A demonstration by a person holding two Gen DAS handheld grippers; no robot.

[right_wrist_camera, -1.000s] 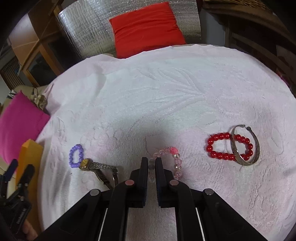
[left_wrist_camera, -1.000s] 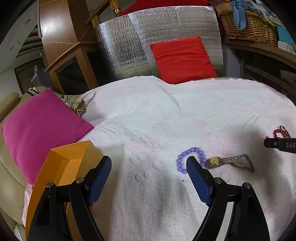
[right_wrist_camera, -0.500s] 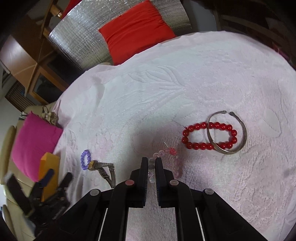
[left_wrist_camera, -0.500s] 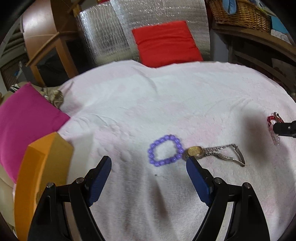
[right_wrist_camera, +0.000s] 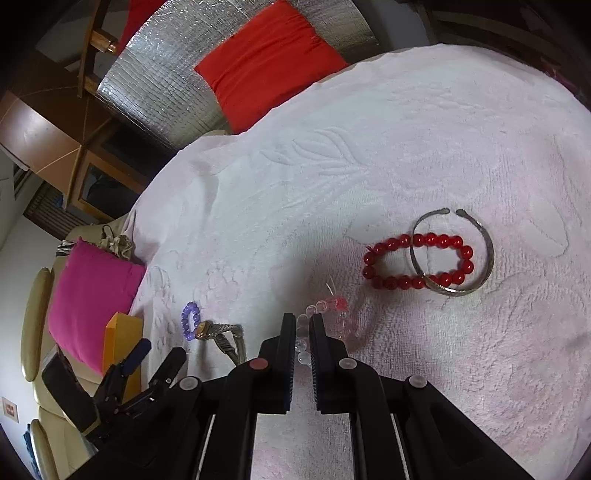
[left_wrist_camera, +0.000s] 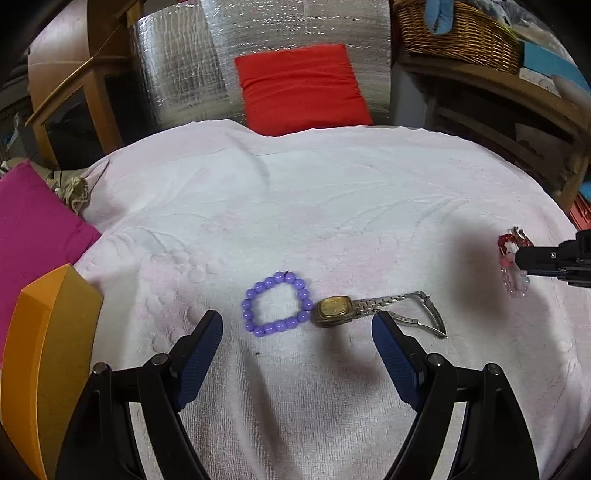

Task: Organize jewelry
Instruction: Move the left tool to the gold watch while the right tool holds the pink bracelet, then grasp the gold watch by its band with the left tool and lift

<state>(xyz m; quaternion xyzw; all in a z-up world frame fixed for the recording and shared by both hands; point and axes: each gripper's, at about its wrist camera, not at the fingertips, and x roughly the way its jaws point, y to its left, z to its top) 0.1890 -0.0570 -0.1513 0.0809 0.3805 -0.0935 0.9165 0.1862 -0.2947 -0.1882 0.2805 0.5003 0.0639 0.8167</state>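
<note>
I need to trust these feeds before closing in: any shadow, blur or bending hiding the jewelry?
Left wrist view: sharp; tool shadows darken the towel beside the watch, nothing hidden. Right wrist view: sharp but strongly bent at the edges; the clear beads look faint in the shut tool's shadow.

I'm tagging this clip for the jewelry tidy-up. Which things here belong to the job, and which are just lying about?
Belongs to the job:
purple bead bracelet
gold-faced metal wristwatch
clear and pink bead bracelet, held in the shut right gripper
red bead bracelet
silver open bangle
orange box
open left gripper

Just lying about:
red cushion
magenta cushion
wicker basket
</note>
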